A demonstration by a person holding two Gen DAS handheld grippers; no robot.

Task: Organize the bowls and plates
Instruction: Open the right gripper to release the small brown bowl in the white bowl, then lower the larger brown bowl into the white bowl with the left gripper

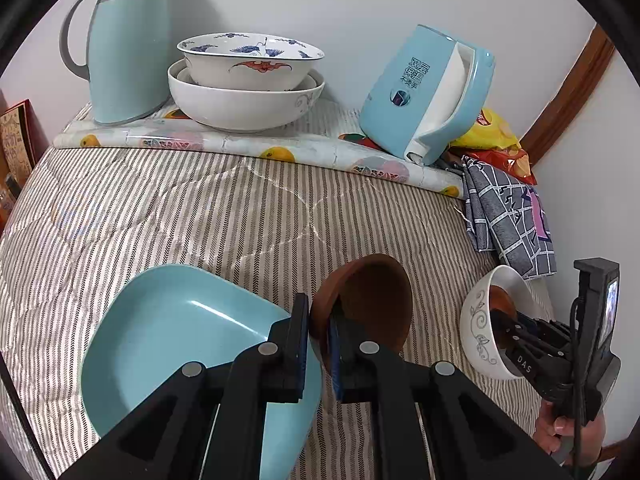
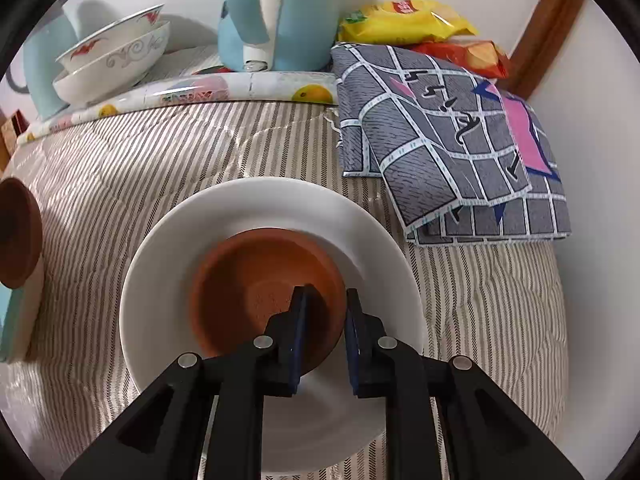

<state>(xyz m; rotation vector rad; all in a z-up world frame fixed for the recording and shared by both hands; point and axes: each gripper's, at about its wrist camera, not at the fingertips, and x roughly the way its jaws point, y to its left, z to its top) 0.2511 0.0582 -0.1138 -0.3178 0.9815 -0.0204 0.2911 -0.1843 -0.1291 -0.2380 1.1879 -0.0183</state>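
My left gripper (image 1: 319, 322) is shut on the rim of a brown bowl (image 1: 372, 300), held tilted above the striped cloth beside a light blue square plate (image 1: 168, 340). This bowl shows at the left edge of the right wrist view (image 2: 16, 232). My right gripper (image 2: 325, 320) straddles the near rim of a second brown bowl (image 2: 256, 292) that sits inside a white bowl (image 2: 168, 280); a gap shows between the right pad and the rim. The white bowl with grey scroll pattern (image 1: 480, 328) and right gripper (image 1: 508, 330) show at the right of the left wrist view.
At the back, a patterned bowl (image 1: 250, 58) is nested in a larger white bowl (image 1: 244, 108) on a fruit-print mat (image 1: 224, 144), between a light blue jug (image 1: 128, 44) and a light blue kettle (image 1: 428, 92). A grey folded cloth (image 2: 452, 140) and snack bags (image 2: 408, 18) lie right.
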